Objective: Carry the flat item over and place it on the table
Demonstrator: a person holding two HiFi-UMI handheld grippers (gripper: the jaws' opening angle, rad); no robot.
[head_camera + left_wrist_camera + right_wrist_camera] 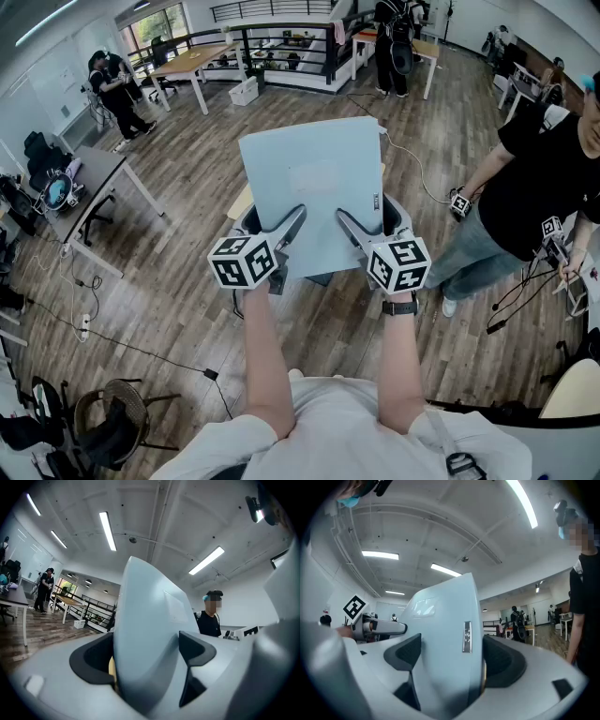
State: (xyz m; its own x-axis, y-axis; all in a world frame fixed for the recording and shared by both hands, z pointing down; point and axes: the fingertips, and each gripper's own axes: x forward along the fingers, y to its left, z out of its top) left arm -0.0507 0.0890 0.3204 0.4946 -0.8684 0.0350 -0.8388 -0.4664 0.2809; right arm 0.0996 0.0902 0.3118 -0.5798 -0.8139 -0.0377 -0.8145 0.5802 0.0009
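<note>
1. Holding the flat item (309,178) up above the wooden floor (178,197) (a pale blue sheet).
2. Clamping its near edge with the left gripper (294,221).
3. Clamping the same edge with the right gripper (345,223).

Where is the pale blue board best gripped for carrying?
By its near edge, coming from the carrier's side: the pale blue board is thin and wide, so left tongs and right tongs pinch its faces, spaced apart, as now.
</note>
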